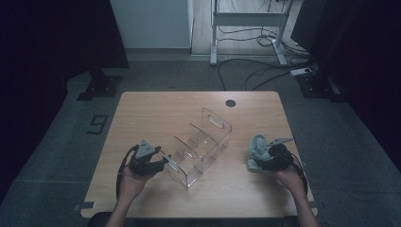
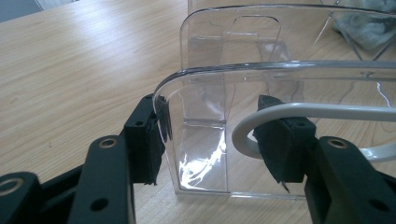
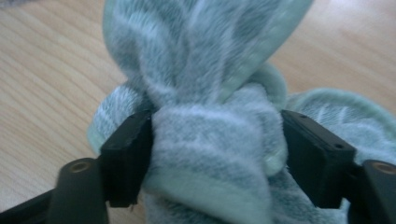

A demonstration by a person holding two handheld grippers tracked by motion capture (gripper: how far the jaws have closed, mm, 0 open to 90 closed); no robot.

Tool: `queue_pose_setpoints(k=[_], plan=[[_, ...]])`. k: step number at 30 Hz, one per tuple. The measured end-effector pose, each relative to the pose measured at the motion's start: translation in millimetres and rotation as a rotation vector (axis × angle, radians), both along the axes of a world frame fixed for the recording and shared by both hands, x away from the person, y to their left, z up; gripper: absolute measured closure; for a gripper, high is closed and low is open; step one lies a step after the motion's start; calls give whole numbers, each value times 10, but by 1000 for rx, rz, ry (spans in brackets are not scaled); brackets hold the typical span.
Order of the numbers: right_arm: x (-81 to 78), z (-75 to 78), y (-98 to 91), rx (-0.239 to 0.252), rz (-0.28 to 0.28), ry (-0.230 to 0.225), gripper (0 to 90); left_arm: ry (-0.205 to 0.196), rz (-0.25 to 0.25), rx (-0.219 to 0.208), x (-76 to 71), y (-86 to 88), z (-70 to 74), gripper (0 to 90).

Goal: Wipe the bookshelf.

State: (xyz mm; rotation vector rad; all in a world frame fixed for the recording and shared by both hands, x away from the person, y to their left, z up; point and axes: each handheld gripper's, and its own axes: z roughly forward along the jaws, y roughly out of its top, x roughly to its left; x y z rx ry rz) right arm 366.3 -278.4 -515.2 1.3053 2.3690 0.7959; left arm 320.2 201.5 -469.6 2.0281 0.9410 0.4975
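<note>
A clear plastic organiser [image 1: 203, 142] with several dividers stands slantwise on the middle of the wooden table [image 1: 156, 109]. My left gripper [image 1: 165, 161] is at its near end wall [image 2: 205, 93]. There the left gripper [image 2: 215, 140] is shut on the strip of wall between the side edge and the handle slot, one jaw passing through the slot. At the right a pale green fuzzy sock bundle [image 1: 257, 146] lies on the table. My right gripper [image 1: 259, 163] reaches it from the near side. Both pads of the right gripper [image 3: 215, 144] touch the sock bundle [image 3: 205, 56], which fills the gap between them.
A dark round cable hole [image 1: 230, 102] sits near the table's far edge. Beyond the table are a desk frame [image 1: 246, 19] and loose cables [image 1: 255, 71] on the floor. Bare wood lies on the left and far side of the organiser.
</note>
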Motion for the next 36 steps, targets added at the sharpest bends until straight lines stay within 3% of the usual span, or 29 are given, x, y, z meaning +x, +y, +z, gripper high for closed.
queue_pose_setpoints(k=[13, 23, 30, 36], plan=[[-87, 336, 38, 87, -4, -109, 250, 3, -7, 0, -5, 6, 3, 450], [-122, 535, 238, 126, 79, -135, 345, 5, -24, -5, -10, 17, 4, 451], [-35, 658, 421, 183, 124, -131, 422, 3, -21, -7, -15, 18, 1, 451], [124, 778, 612, 206, 140, -162, 489, 1, -21, -6, -24, 12, 4, 450]])
